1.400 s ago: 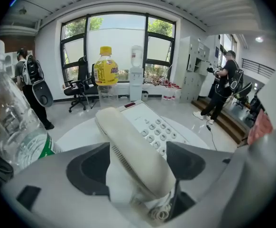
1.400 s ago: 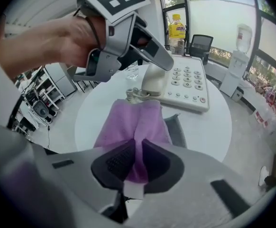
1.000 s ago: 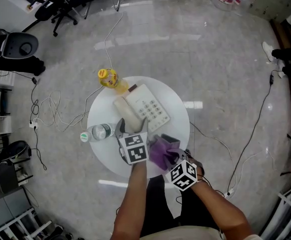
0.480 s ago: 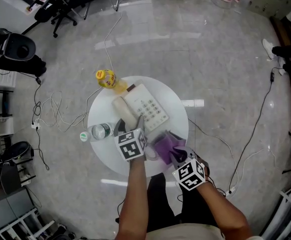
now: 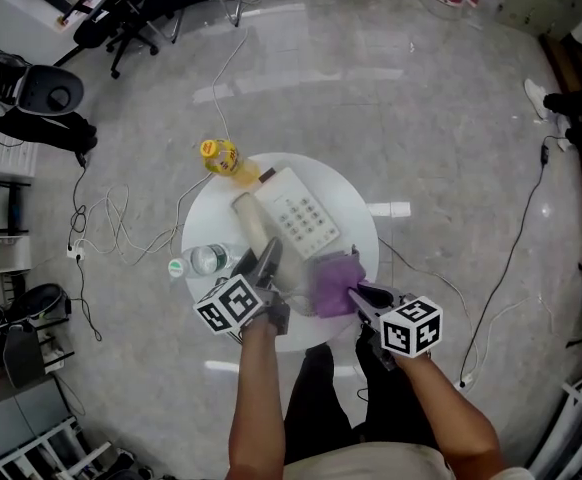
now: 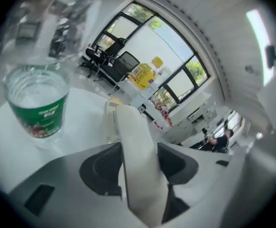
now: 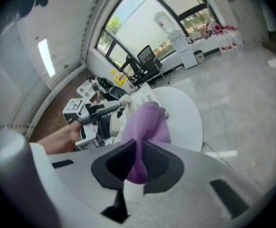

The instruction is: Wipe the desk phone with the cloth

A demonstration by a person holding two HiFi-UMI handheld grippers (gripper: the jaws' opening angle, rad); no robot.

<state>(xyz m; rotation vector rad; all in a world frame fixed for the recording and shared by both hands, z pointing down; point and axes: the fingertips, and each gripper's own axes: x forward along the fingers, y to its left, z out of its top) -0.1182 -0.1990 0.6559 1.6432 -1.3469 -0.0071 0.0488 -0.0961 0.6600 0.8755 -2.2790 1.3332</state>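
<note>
Closing from wide, the jaws of my left gripper [image 6: 139, 156] have just come in and now pinch the cream handset [image 6: 131, 132] on both sides. My right gripper [image 7: 137, 164] keeps its jaws pressed on the purple cloth [image 7: 147, 122], just near and right of the desk phone [image 5: 301, 218] on the round white table [image 5: 359, 230]. Both wrists have rolled since a second ago. I judge wiping is about to start. I cannot tell whether the handset has left its cradle, and I see no cord.

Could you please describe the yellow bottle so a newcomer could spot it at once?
Find the round white table on the grey floor. At its far edge, left of the cream desk phone, is the yellow-capped yellow plastic bottle; the only other bottle is clear with a green label.
</note>
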